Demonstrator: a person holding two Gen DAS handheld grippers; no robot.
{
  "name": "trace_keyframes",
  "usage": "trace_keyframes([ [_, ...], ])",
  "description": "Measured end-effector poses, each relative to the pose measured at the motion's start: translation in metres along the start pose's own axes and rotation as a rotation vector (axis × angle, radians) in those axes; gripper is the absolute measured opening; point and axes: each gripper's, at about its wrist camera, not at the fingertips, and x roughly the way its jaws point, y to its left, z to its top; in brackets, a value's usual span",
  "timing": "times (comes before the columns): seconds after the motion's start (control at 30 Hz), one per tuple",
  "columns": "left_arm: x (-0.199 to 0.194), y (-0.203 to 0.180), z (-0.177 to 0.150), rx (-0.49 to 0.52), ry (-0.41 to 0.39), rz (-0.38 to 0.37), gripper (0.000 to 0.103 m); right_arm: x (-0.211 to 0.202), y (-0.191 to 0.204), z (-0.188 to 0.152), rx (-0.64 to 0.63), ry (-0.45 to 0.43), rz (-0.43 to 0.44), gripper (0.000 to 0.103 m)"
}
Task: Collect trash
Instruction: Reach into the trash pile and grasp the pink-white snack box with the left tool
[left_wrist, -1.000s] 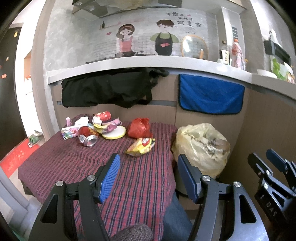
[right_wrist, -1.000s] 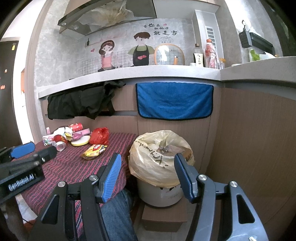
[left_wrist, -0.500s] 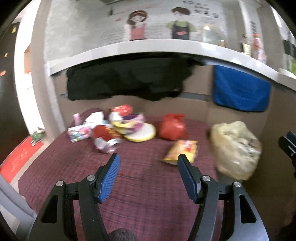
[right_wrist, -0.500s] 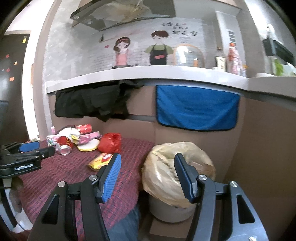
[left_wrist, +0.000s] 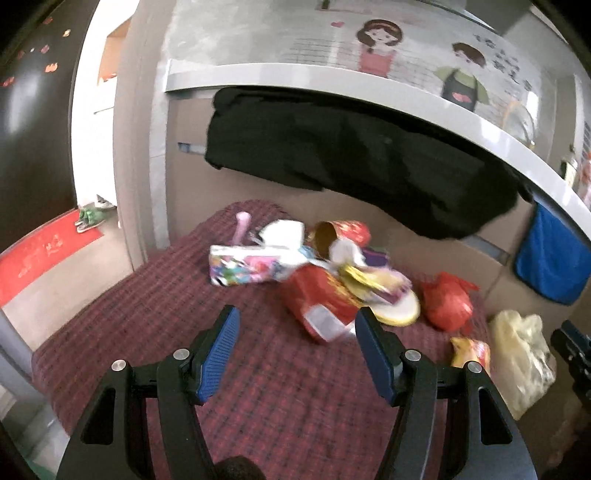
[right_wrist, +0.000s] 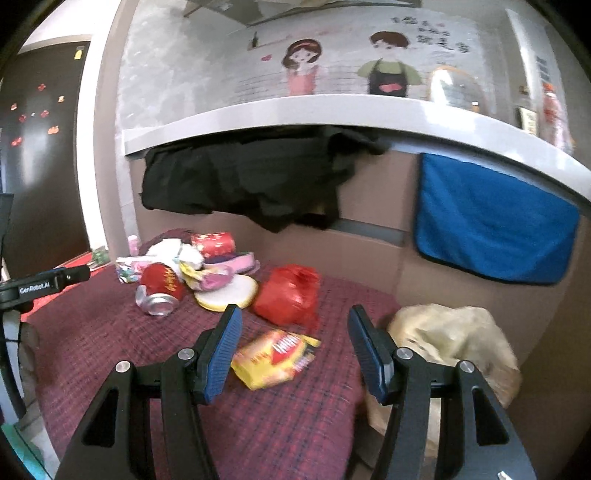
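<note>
A heap of trash lies at the back of the red checked table. In the left wrist view a crushed red can lies just ahead of my open left gripper, slightly right of its centre. Behind it sit a colourful box, a red cup, a cream disc and a red bag. My right gripper is open and empty, with a yellow snack packet lying between its fingers' lines, and the red bag beyond. The red can lies left.
A bin lined with a yellow plastic bag stands off the table's right edge. A counter overhangs the back, with a black cloth and a blue towel hanging from it. A red mat lies on the floor at left.
Both grippers have swung left and moved in over the table toward the trash heap. The bin has slid to the right edge of both views. Both stay open.
</note>
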Motion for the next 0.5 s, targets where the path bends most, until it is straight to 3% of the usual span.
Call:
trace_keyframes([
  [0.1,0.022,0.02,0.009,-0.013,0.031,0.006,0.066,0.02,0.008,0.005,-0.015,0.015,0.002,0.056],
  [0.2,0.055,0.042,0.02,-0.078,0.078,-0.053,0.066,0.036,0.009,0.005,-0.025,0.041,-0.011,0.056],
  [0.3,0.089,0.054,0.031,-0.128,0.106,-0.058,0.065,0.052,0.006,-0.001,-0.018,0.096,-0.009,0.056],
  [0.4,0.117,0.068,0.05,-0.166,0.087,-0.053,0.065,0.065,0.005,-0.008,-0.02,0.143,-0.001,0.055],
  [0.5,0.141,0.076,0.07,-0.142,0.071,-0.028,0.063,0.071,0.004,-0.013,-0.036,0.16,-0.02,0.055],
])
